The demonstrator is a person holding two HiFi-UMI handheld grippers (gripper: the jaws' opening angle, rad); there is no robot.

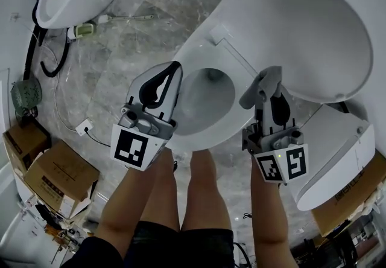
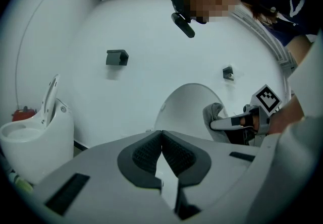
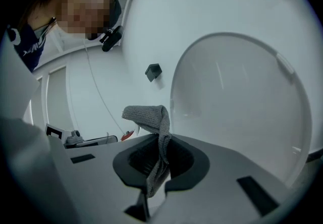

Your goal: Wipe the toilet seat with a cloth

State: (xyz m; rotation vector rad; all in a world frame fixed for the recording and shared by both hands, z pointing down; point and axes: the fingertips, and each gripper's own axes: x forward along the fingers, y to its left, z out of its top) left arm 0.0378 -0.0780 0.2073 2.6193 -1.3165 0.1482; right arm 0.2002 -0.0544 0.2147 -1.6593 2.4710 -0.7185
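Grey cloth (image 3: 160, 122) pinched in the right gripper (image 1: 269, 79), hanging at 3 o'clock of the toilet seat (image 1: 196, 55) (contact unclear). Left gripper (image 1: 174, 70), jaws pressed together on nothing, hovers at 9 o'clock. Both forearms extended, tips pointing away.

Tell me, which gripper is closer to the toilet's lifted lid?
Right. The right gripper, holding the cloth, is right beside the lid's edge. The left gripper is across the bowl, farther away.
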